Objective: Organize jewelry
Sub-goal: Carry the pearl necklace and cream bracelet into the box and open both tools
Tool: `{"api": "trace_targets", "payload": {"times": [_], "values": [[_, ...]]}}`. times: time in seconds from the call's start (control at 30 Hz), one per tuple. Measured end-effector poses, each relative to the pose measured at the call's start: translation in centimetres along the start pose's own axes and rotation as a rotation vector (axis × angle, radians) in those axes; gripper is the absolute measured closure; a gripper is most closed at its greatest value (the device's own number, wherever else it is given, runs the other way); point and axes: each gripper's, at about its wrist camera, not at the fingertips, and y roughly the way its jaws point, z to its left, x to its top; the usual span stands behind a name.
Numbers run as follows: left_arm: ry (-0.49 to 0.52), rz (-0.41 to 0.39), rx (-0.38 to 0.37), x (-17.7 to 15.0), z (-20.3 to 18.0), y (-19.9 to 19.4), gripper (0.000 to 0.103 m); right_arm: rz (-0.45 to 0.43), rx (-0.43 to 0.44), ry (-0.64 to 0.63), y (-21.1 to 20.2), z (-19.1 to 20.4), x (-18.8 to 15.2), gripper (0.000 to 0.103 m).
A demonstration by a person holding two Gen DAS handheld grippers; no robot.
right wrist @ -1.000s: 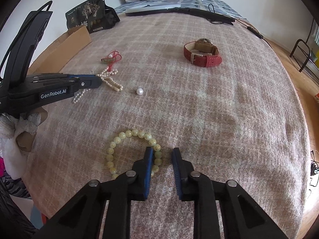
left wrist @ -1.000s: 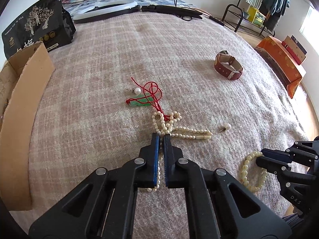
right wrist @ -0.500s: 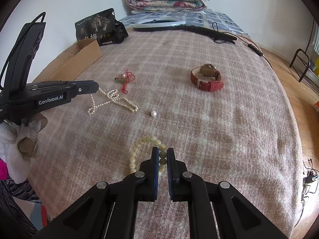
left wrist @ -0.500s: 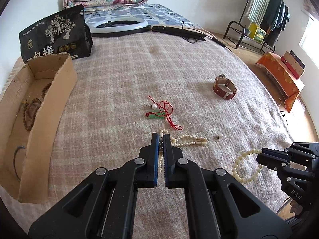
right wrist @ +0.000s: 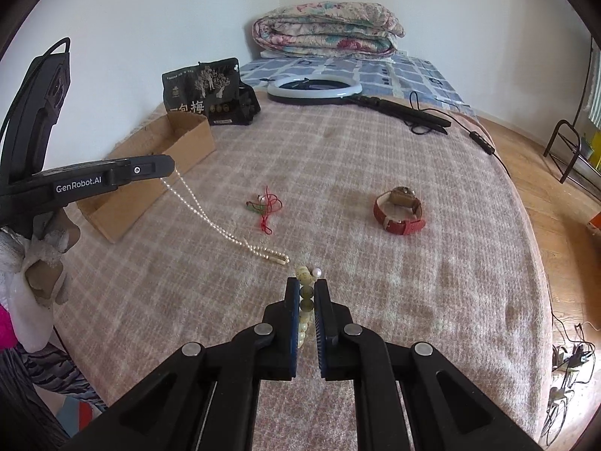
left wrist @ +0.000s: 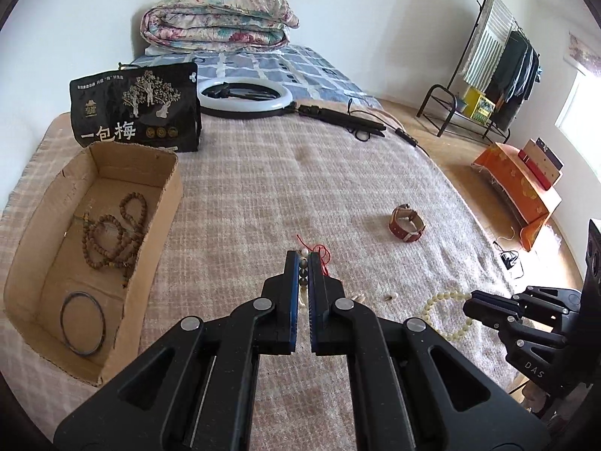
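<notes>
My left gripper [left wrist: 302, 263] is shut on the white pearl necklace [right wrist: 210, 221] and holds it up; its strand slopes down to the blanket, tail end resting there. My right gripper [right wrist: 307, 289] is shut on the pale yellow bead bracelet [left wrist: 443, 314], [right wrist: 305, 302], lifted off the blanket. The cardboard box [left wrist: 157, 225] at the left holds a brown bead strand [left wrist: 112, 236] and a dark ring [left wrist: 82, 317]. On the blanket lie a red-corded green pendant [right wrist: 265, 206], a red-strapped watch [right wrist: 400, 210] and a loose pearl [right wrist: 318, 273].
A black snack bag [left wrist: 135, 112] stands behind the box. A ring light [left wrist: 244, 97] with its black stand and cable lies at the far end. A folded quilt [left wrist: 218, 22] is beyond. The bed drops to a wooden floor on the right.
Both grippers have risen. The left lifted the pearl necklace off the blanket. The right closed on the yellow bracelet and lifted it.
</notes>
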Motion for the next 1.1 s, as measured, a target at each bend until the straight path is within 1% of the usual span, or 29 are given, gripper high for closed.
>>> {"api": "trace_targets", "payload": {"times": [0.17, 0.3, 0.43, 0.53, 0.6, 0.83, 0.97, 1.1], "values": [[-0.022, -0.067, -0.014, 2.0, 0.8, -3.0, 0.101, -0.035, 0.013, -0.013, -0.8, 1.3, 1.5, 0.098], [-0.040, -0.144, -0.018, 3.8, 1.7, -6.1, 0.101, -0.059, 0.033, -0.029, -1.4, 2.8, 2.9, 0.098], [-0.069, -0.203, -0.005, 5.3, 3.5, -8.8, 0.101, -0.087, 0.061, -0.050, -1.7, 4.7, 4.7, 0.098], [-0.092, -0.234, 0.011, 5.8, 5.3, -10.3, 0.101, -0.109, 0.085, -0.065, -1.9, 6.2, 6.1, 0.098], [-0.102, -0.248, 0.017, 6.0, 6.6, -11.2, 0.101, -0.122, 0.099, -0.074, -1.8, 7.3, 7.0, 0.098], [-0.159, -0.290, 0.084, 5.5, 11.5, -13.5, 0.101, -0.154, 0.154, -0.110, -0.4, 11.3, 10.4, 0.098], [-0.186, -0.284, 0.125, 5.0, 14.3, -13.9, 0.101, -0.154, 0.187, -0.120, 1.1, 13.5, 11.8, 0.098], [-0.216, -0.262, 0.152, 4.3, 17.1, -13.7, 0.101, -0.147, 0.219, -0.124, 2.6, 15.3, 12.8, 0.098]]}}
